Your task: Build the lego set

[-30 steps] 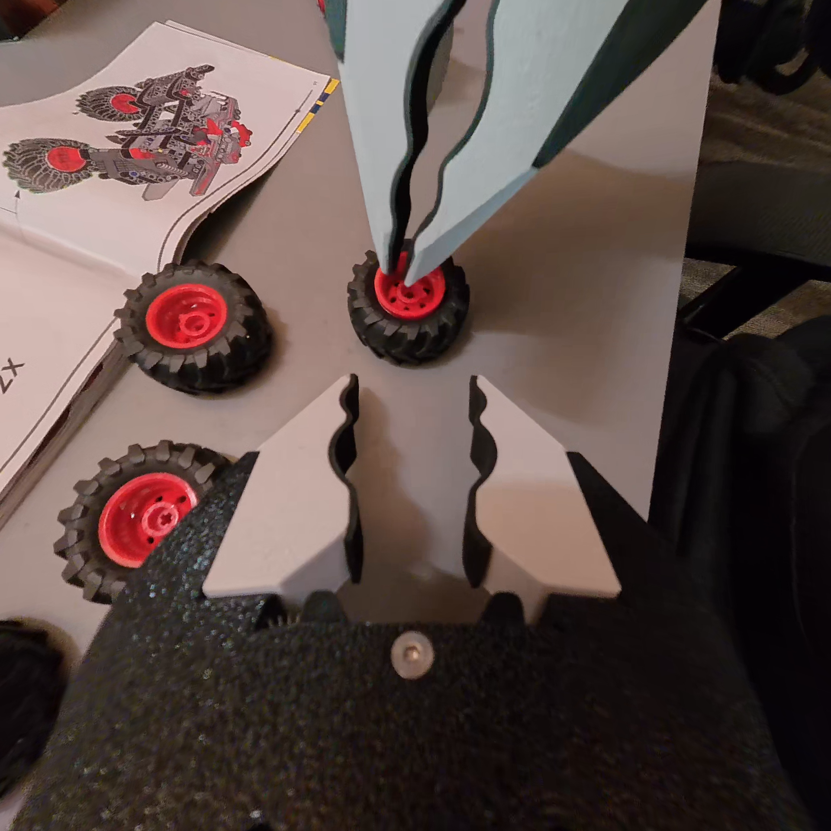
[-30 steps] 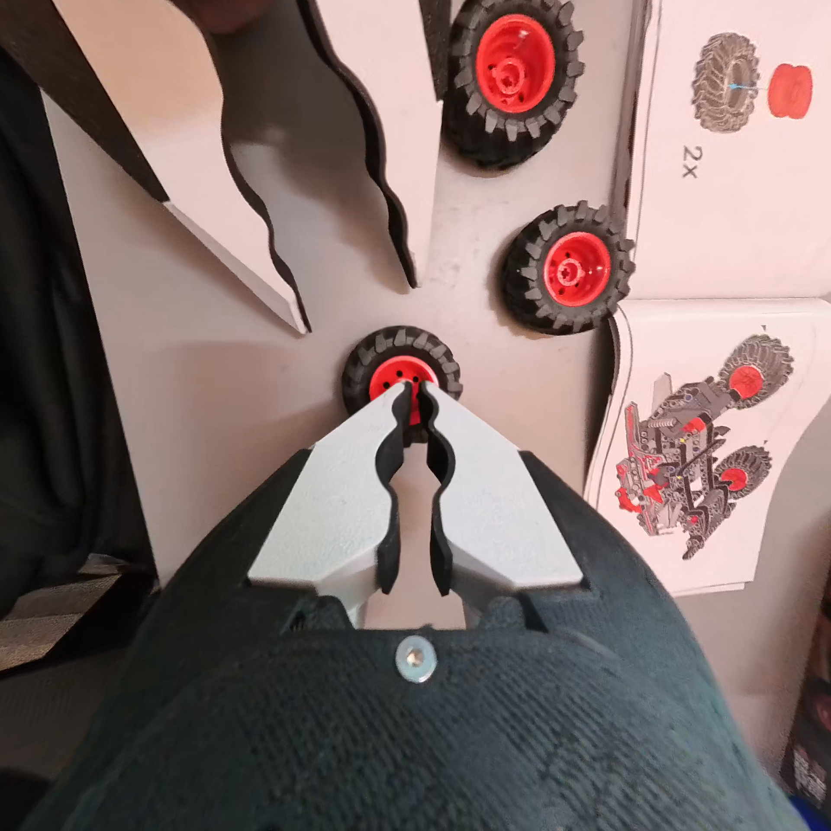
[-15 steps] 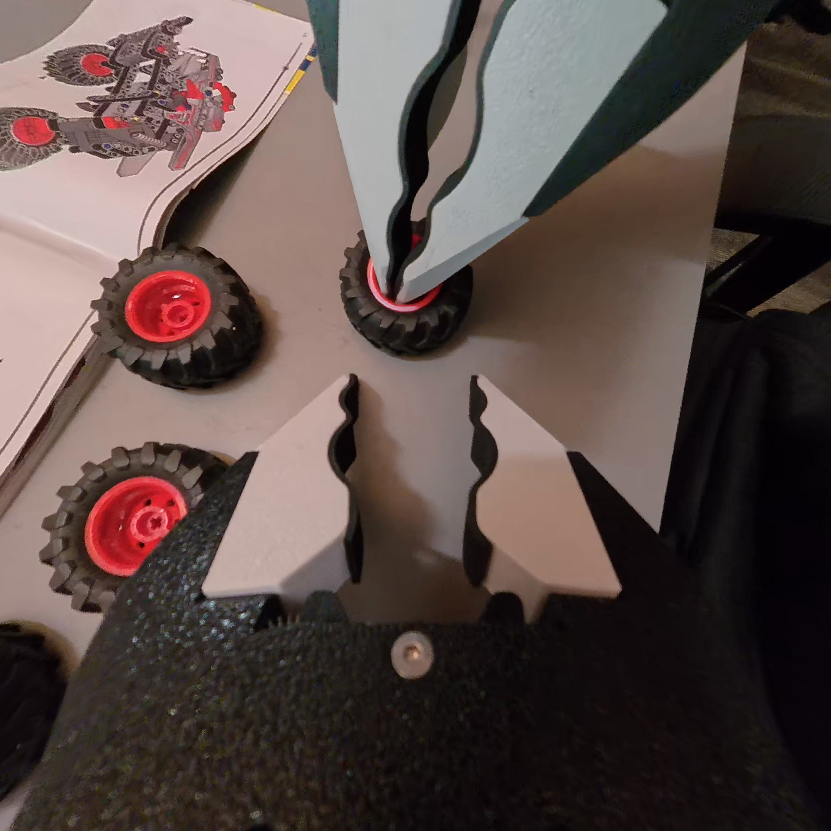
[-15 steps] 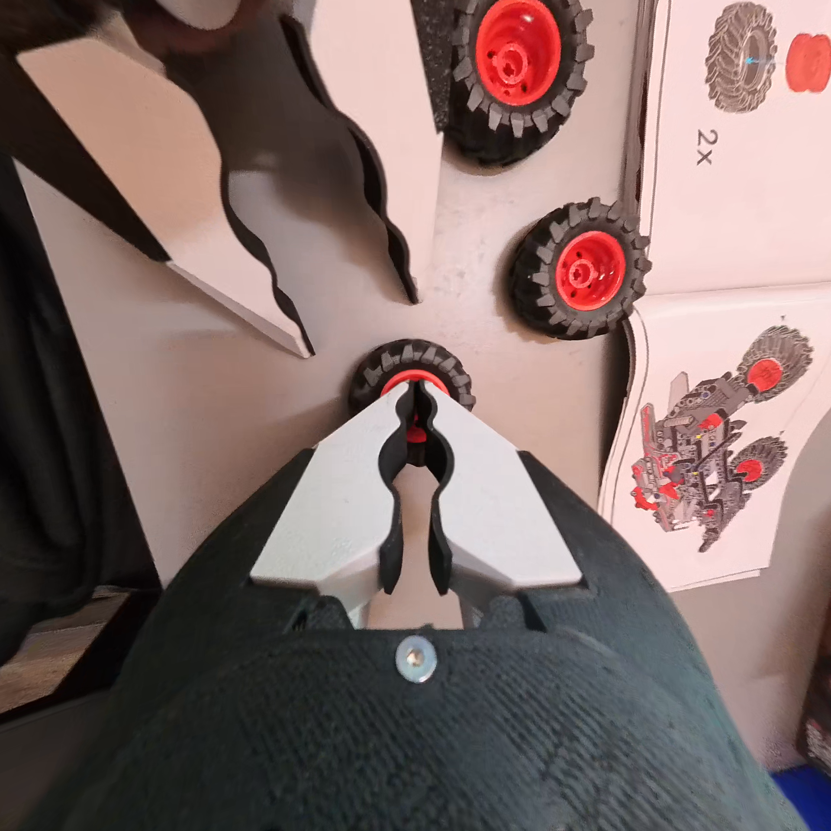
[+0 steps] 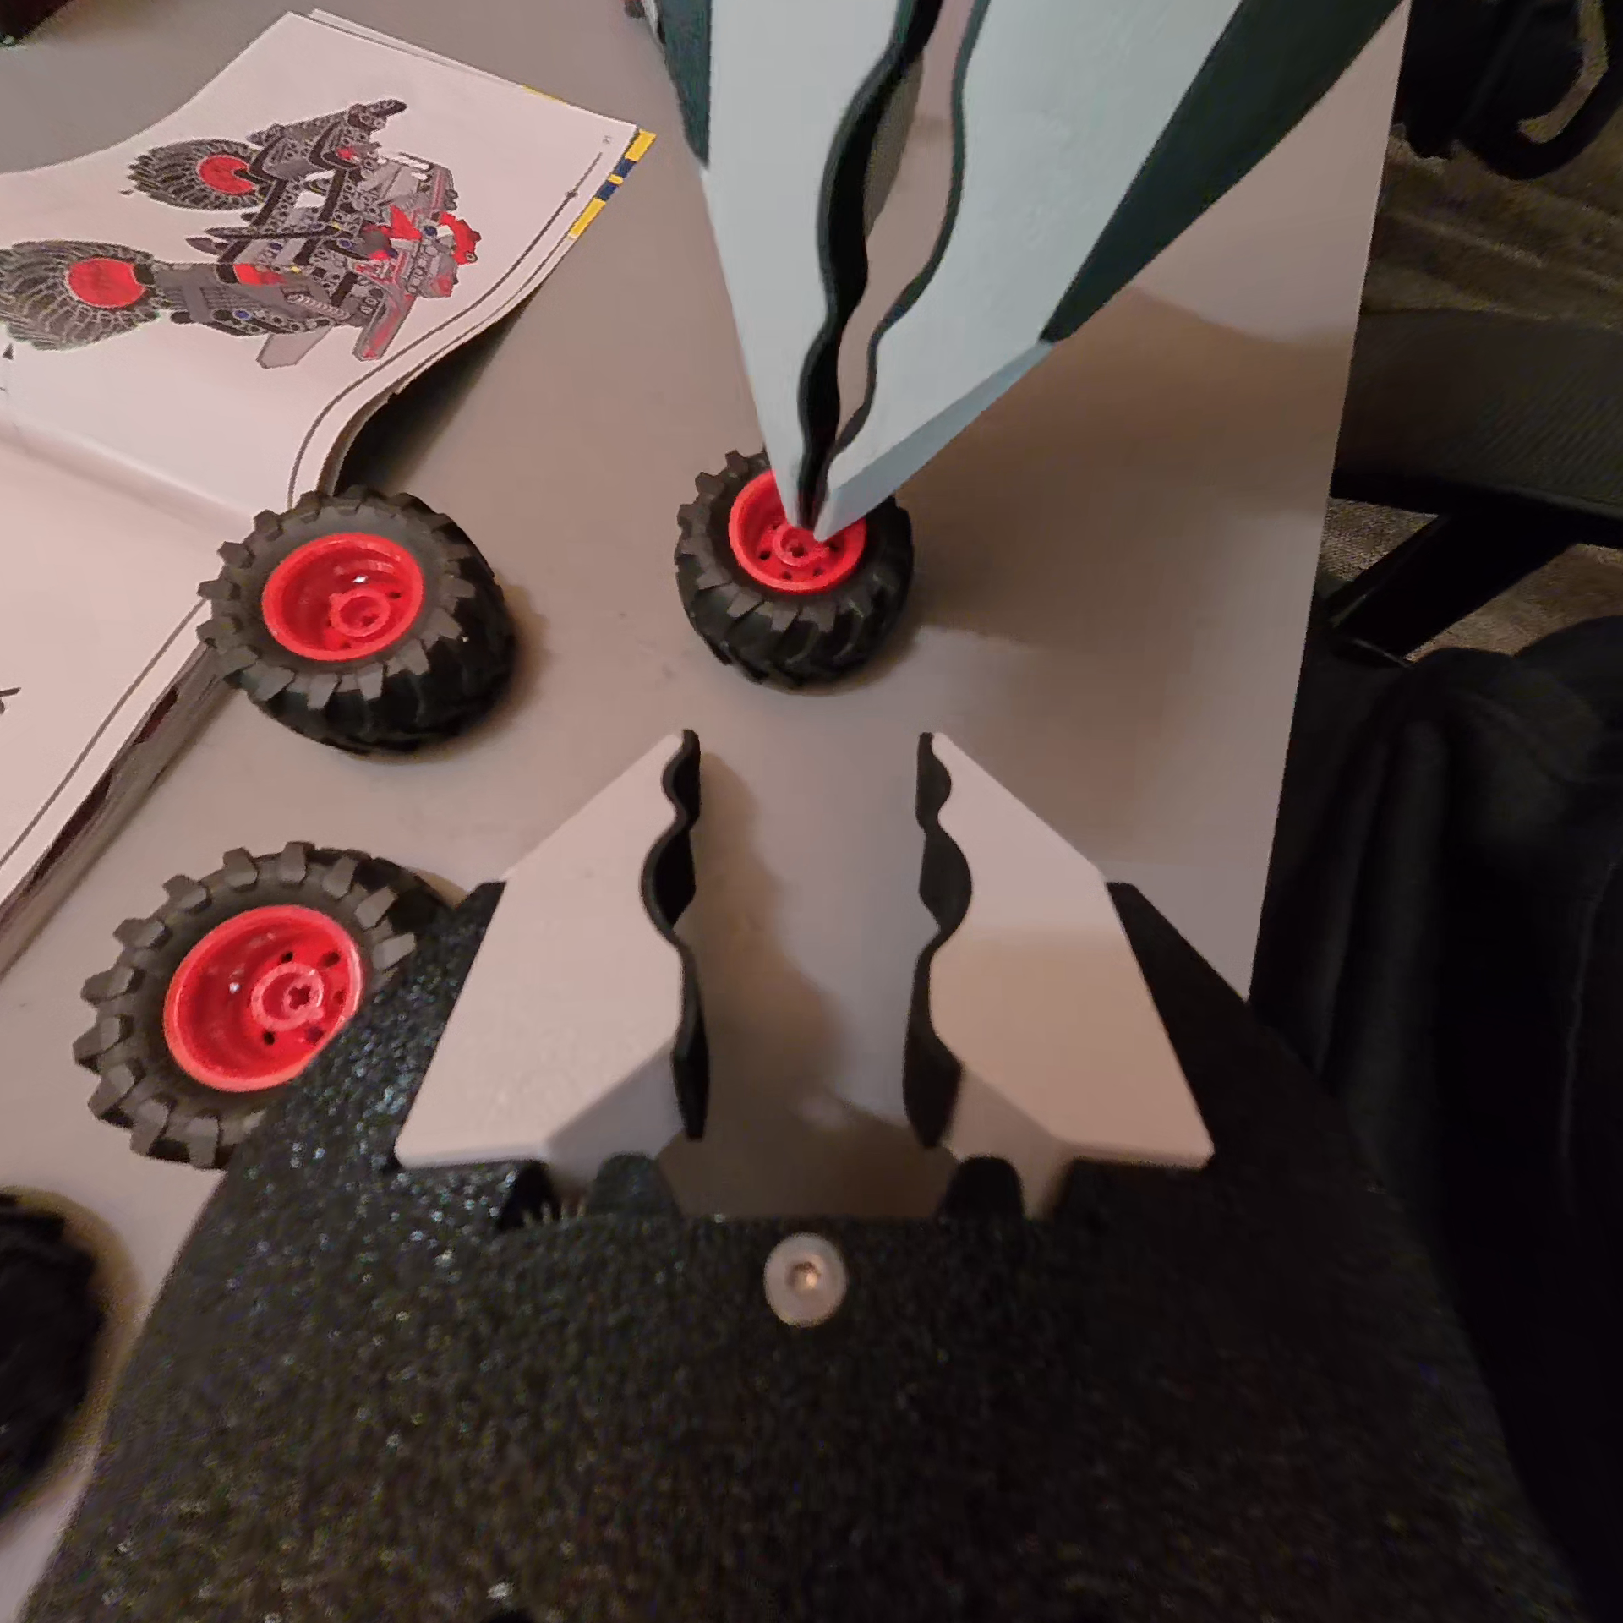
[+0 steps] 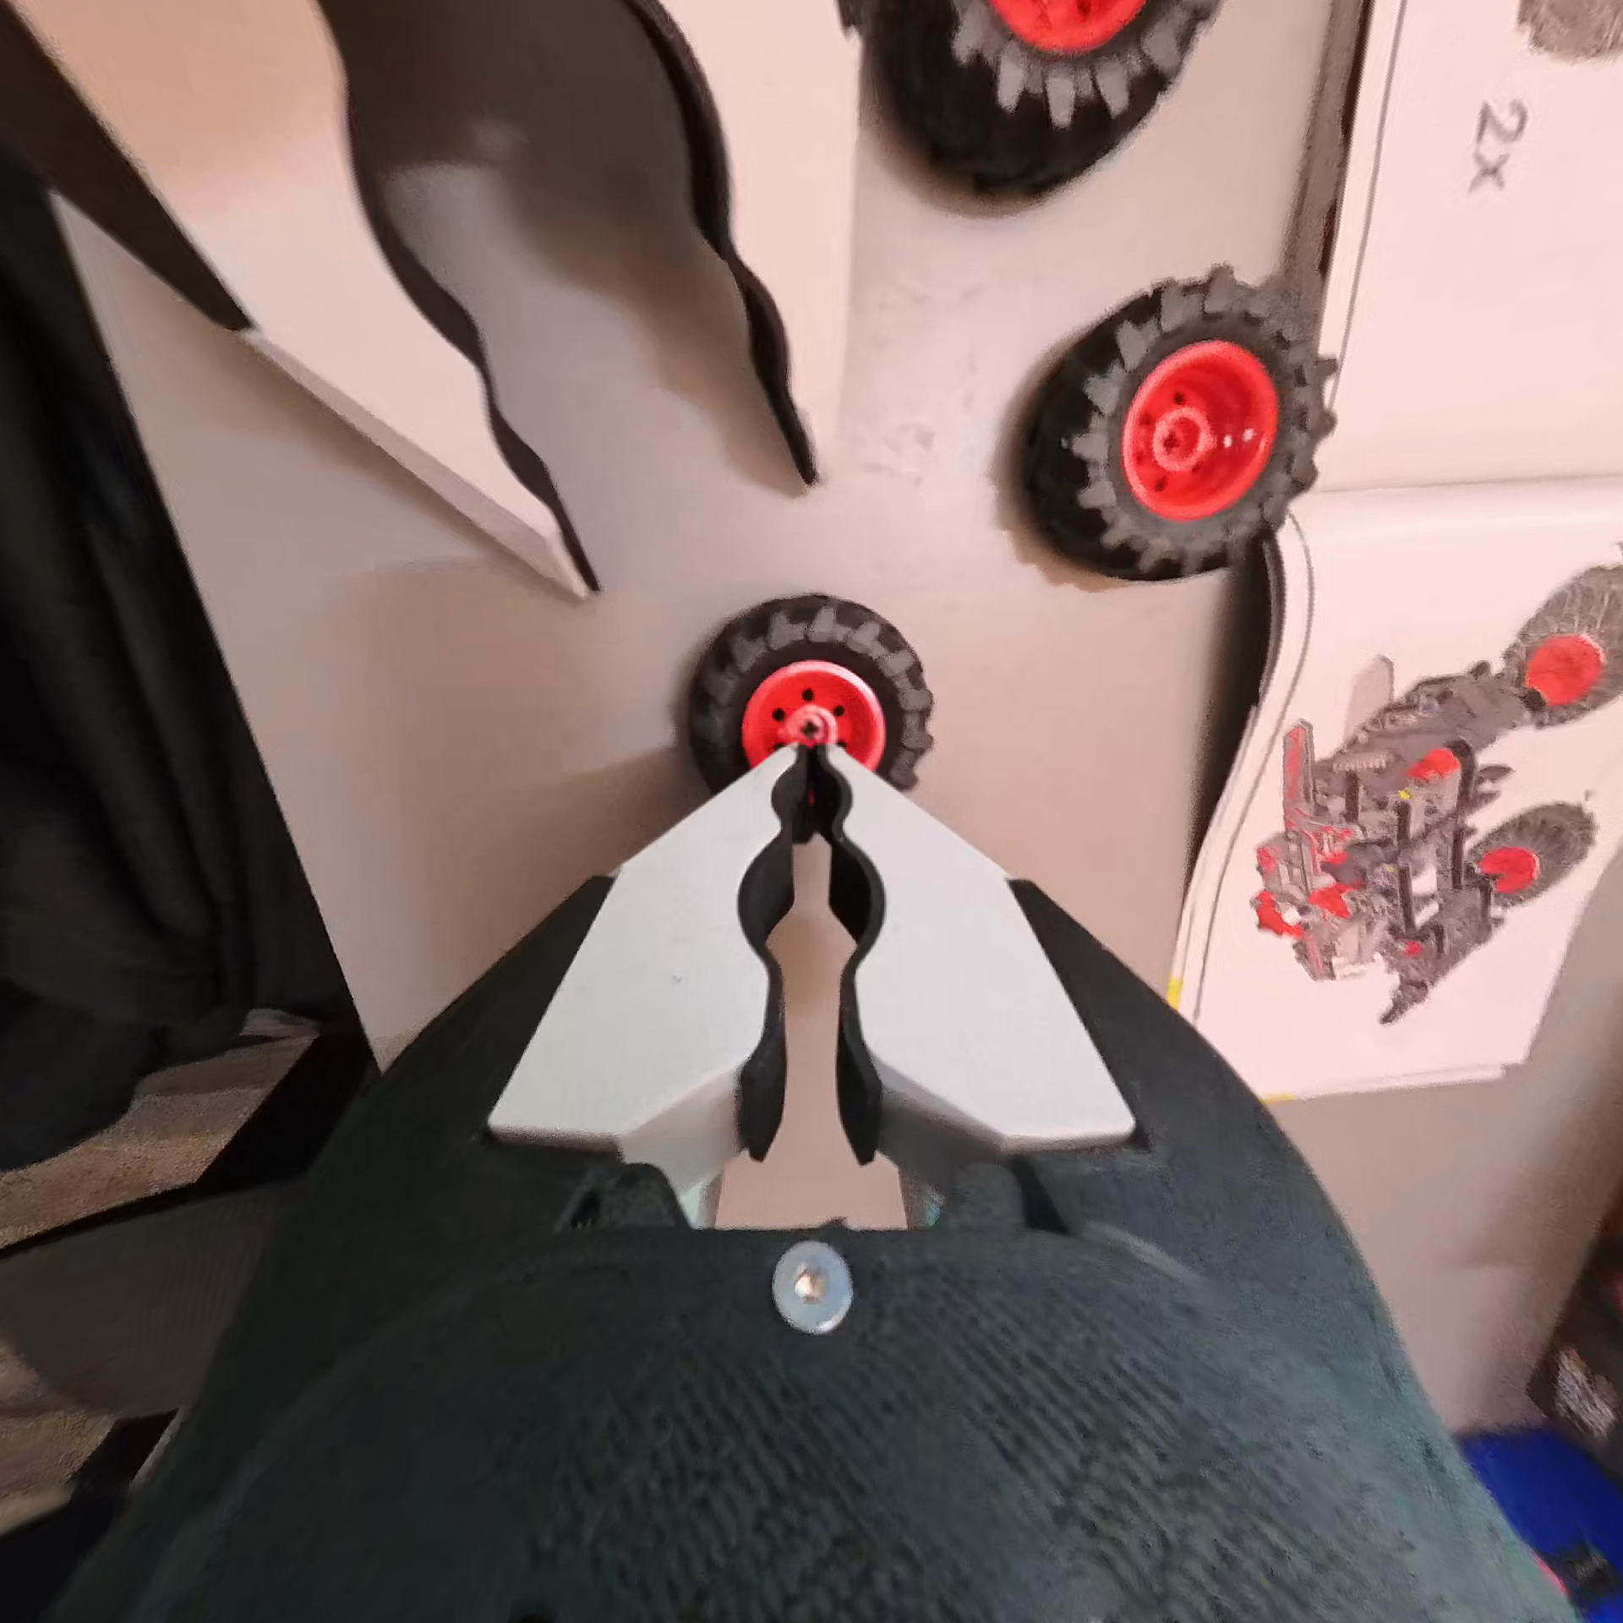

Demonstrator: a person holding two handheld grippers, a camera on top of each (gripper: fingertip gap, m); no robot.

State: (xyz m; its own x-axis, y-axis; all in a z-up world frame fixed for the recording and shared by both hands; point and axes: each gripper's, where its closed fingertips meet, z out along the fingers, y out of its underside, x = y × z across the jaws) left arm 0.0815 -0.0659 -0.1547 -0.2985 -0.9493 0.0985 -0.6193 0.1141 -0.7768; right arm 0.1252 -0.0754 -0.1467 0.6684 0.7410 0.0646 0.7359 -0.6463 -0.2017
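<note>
Wheels: we count three tyred wheels (image 5: 795, 566) done, lying loose.
Right tongs (image 6: 810, 748): pinched together, tips at the hub.
Left tongs (image 5: 806, 764): wide, empty.
Truck: we see none built.

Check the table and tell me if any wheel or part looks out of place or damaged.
Nothing stands out. Three wheels lie flat on the table, red hubs up, tyres seated. The right gripper has its tips closed at the hub of the small wheel; the left gripper is open and empty. The instruction booklet lies open.
</note>
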